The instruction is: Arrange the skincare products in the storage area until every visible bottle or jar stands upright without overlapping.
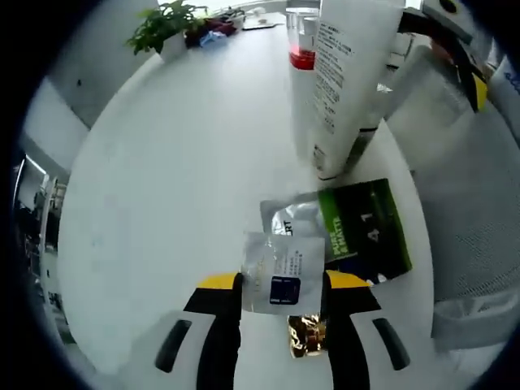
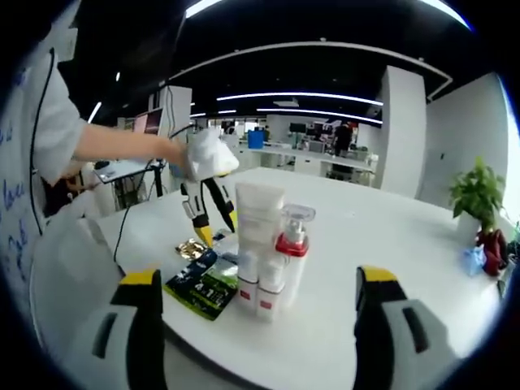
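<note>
Left gripper (image 1: pixel 283 286) pinches a silver sachet (image 1: pixel 283 276) lengthwise along its jaws; right gripper (image 2: pixel 256 302) gapes.

- One tall white tube (image 2: pixel 258 219), standing upright on the worktop (image 2: pixel 390 236).
- One clear pump bottle with a red band (image 2: pixel 292 244), just beside the tube.
- Two small white bottles with red marks (image 2: pixel 255 294) at the foot of those, as far as can be told.
- One green and black sachet (image 1: pixel 364 229), lying flat.
- One silver sachet (image 1: pixel 294 218), partly under the green one.
- One small white sachet (image 1: pixel 283 272).
- One gold foil packet (image 1: pixel 307 331).
- One potted plant (image 1: pixel 162 28).
</note>
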The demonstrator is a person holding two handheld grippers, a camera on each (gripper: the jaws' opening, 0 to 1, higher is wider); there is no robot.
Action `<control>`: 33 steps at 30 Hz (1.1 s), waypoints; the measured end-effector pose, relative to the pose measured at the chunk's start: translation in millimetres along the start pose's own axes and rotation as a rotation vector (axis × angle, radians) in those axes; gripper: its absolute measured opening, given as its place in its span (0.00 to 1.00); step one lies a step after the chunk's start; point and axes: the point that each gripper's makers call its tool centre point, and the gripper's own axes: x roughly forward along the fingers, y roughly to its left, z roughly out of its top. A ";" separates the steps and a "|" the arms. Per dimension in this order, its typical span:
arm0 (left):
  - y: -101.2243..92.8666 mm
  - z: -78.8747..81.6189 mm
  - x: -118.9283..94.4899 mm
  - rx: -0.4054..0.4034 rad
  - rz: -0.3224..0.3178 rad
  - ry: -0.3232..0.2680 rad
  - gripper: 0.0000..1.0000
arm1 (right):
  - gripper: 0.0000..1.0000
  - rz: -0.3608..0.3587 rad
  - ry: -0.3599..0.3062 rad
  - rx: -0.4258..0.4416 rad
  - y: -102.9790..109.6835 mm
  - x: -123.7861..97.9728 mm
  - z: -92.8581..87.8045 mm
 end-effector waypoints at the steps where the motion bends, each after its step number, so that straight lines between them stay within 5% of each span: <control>1: -1.2 -1.4 -0.6 -0.004 0.002 0.000 0.36 | 0.99 0.002 -0.002 0.002 0.3 -0.1 0.3; 33: -60.3 -39.1 -14.6 -0.113 0.036 0.004 0.37 | 0.99 0.045 -0.010 -0.020 6.7 0.7 0.9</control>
